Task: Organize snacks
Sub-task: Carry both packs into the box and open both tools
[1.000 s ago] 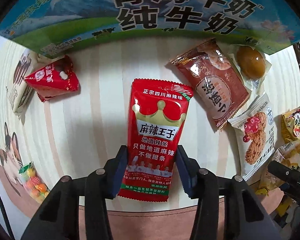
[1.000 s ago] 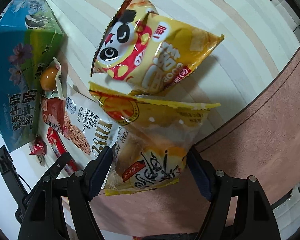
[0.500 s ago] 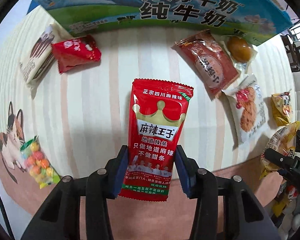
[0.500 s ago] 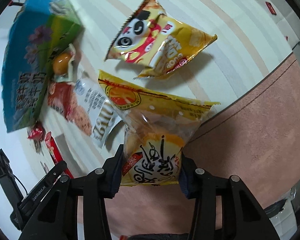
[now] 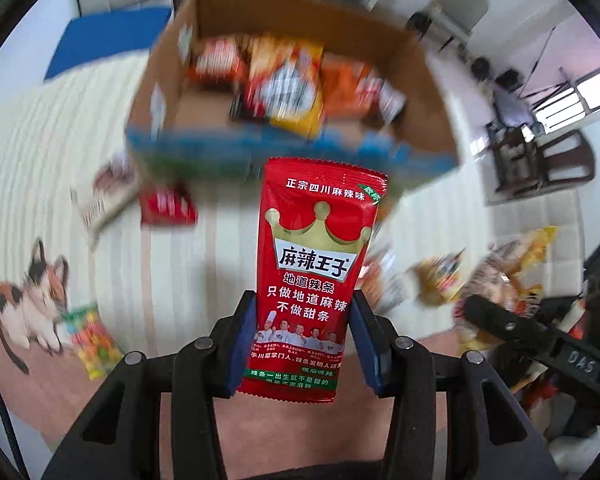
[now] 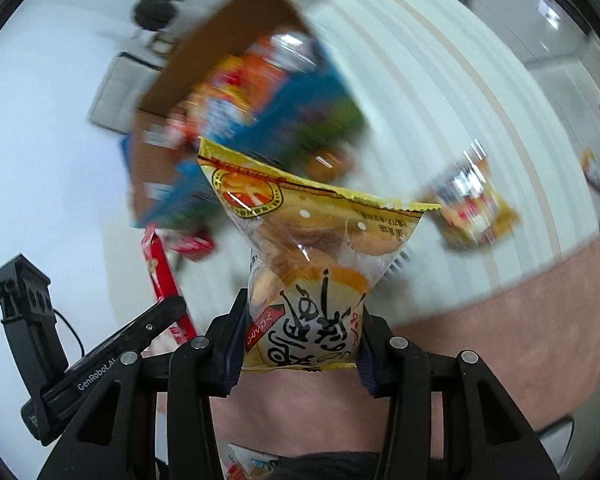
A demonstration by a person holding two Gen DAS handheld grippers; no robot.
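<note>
My left gripper is shut on a red spicy-strip packet and holds it upright, well above the table. My right gripper is shut on a clear yellow-topped bag of small cakes, also lifted. An open cardboard box with several snack packs inside lies ahead of both grippers; it also shows in the right wrist view, blurred. The left gripper and its red packet appear at the left of the right wrist view.
On the striped mat lie a small red pack, a white pack, a bag of coloured candies and a yellow panda snack bag. The right gripper's arm is at the right. Chairs stand beyond the table.
Both grippers have risen and tilted up with their packets. The box's open top and the room beyond now show, where before only its printed side and the table were in view.
</note>
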